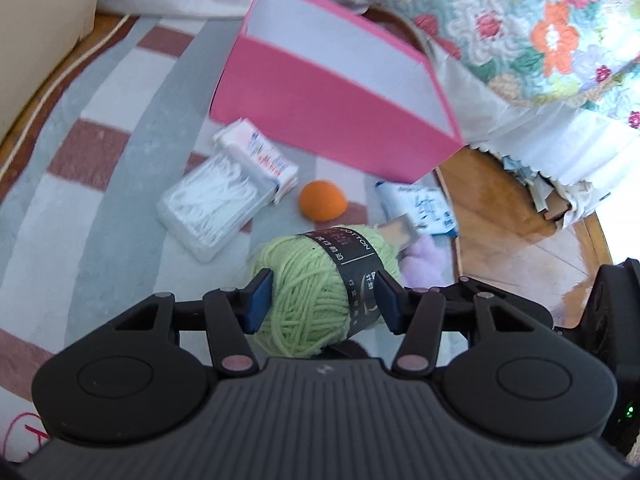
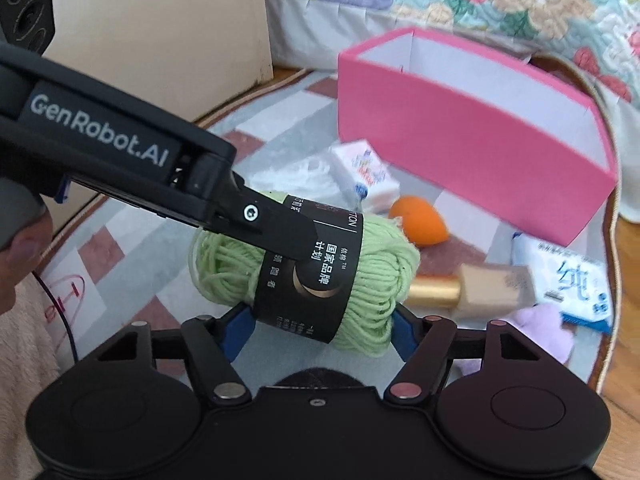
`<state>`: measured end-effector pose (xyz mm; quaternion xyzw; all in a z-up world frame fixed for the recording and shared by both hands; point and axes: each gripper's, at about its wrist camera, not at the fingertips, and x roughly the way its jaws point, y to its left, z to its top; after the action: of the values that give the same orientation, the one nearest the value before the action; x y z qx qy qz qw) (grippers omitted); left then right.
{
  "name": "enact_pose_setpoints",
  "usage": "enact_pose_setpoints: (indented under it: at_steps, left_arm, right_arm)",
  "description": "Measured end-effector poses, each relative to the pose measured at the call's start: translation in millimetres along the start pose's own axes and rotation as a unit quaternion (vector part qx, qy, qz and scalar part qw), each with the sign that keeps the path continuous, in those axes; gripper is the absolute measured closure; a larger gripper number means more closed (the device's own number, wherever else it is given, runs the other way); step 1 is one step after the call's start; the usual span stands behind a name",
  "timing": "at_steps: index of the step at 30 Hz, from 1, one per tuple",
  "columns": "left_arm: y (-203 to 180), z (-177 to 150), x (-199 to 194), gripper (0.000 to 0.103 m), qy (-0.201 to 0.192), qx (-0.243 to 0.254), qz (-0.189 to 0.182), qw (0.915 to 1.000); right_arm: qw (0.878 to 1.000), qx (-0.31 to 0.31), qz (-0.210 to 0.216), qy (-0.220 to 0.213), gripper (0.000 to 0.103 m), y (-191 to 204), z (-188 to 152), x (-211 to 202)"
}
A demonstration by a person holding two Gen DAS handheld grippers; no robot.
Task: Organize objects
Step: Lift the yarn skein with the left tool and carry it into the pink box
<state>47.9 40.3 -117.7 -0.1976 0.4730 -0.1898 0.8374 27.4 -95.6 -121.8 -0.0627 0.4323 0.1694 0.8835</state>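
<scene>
Left fingers (image 1: pixel 324 300) pinching soft green yarn ball (image 1: pixel 320 292) | right fingers (image 2: pixel 320 330) spread beneath | rigid pink box (image 1: pixel 340 120) behind

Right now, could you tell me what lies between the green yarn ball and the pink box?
In the left wrist view, the orange sponge lies on the rug between the yarn ball and the pink box; the right wrist view agrees.
</scene>
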Motion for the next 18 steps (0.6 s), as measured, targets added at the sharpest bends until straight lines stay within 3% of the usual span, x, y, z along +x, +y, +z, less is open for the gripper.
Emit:
enact_pose_setpoints:
  at_steps: [8,18]
  left_arm:
    - [-32,35,-38,0.050,-0.044,0.044,-0.024,0.9978]
    - [-86,119,-51,0.050,-0.081,0.114,-0.038,0.9894]
  right_arm:
    - [0.996,-0.037,-0.045,-0.071,0.030,-3,33,-48]
    - [0.984,-0.048,-0.096,-0.139,0.029,-41,102,-78]
